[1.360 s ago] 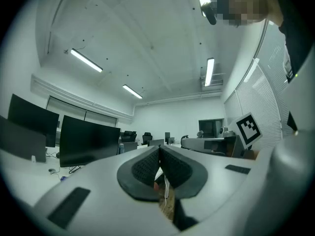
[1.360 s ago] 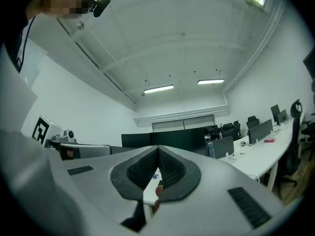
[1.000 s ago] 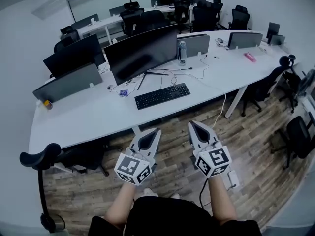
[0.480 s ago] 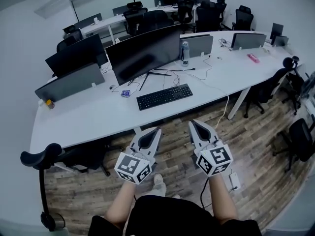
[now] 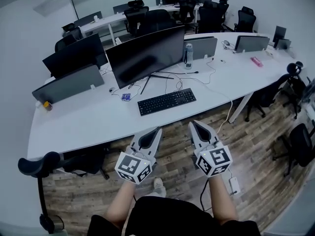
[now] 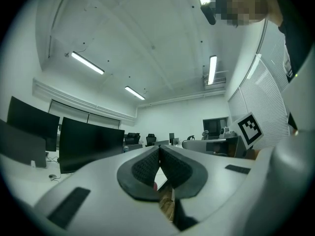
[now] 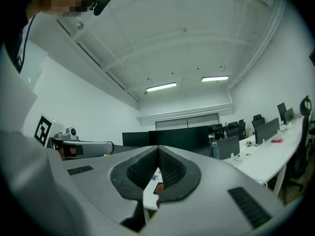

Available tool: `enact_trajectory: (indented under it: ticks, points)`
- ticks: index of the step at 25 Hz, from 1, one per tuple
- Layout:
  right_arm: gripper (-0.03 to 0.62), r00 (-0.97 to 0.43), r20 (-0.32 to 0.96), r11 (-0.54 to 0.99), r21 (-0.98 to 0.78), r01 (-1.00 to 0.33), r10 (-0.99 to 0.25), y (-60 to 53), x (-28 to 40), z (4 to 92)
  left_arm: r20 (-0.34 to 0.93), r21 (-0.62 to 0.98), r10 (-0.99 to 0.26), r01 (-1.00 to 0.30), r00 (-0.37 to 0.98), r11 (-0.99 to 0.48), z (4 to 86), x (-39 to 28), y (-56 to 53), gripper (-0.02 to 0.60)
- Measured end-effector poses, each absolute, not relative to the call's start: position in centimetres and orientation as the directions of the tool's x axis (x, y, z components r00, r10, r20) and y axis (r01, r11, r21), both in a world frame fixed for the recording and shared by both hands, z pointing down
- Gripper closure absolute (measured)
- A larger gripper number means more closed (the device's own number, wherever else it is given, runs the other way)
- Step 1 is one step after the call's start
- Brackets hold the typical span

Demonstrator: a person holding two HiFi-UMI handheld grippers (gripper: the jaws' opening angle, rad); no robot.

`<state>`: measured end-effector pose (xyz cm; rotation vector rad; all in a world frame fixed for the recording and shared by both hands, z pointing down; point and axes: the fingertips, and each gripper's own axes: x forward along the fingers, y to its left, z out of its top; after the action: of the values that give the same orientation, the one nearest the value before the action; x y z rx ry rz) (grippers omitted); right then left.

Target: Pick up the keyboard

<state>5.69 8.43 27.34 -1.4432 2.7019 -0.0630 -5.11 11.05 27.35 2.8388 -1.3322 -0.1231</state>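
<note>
A black keyboard [image 5: 167, 101] lies on the white desk [image 5: 88, 119] in front of a large dark monitor [image 5: 146, 54]. Both grippers hang over the wooden floor short of the desk's near edge, well apart from the keyboard. My left gripper [image 5: 156, 130] is shut with nothing in it, its pads meeting in the left gripper view [image 6: 159, 154]. My right gripper [image 5: 192, 124] is shut and empty too, as the right gripper view [image 7: 158, 156] shows. Both point level toward the desk.
More monitors [image 5: 74, 54] stand along the desk, with a water bottle [image 5: 188, 55], cables and a small blue item [image 5: 126, 97]. Office chairs [image 5: 298, 143] sit at the right and behind the desk. A chair armrest [image 5: 35, 162] is at the lower left. A power adapter [image 5: 234, 185] lies on the floor.
Both grippers and the view have shifted forward toward the desk; the desk edge and keyboard appear closer. The jaws stay shut.
</note>
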Motion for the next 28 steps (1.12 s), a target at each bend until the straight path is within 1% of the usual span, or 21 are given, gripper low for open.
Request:
enact_trajectory:
  ticks: [13, 18, 28]
  points:
    - [0.588, -0.527, -0.038, 0.529, -0.092, -0.844, -0.849, -0.3, 2.9, 27.7, -0.076, 0.049, -0.746, -0.745, 0.662, -0.665, 27.6, -8.1, 1.9, 0.572]
    - [0.588, -0.497, -0.056, 0.5, -0.102, -0.86, -0.866, -3.0, 2.1, 27.4, -0.079, 0.059, -0.739, -0.737, 0.669, -0.673, 27.7, -9.5, -0.9, 0.572]
    - [0.588, -0.477, -0.031, 0.478, -0.088, -0.874, -0.878, -7.3, -0.4, 27.8, -0.085, 0.087, -0.723, -0.717, 0.686, -0.691, 28.0, -12.0, -5.5, 0.572]
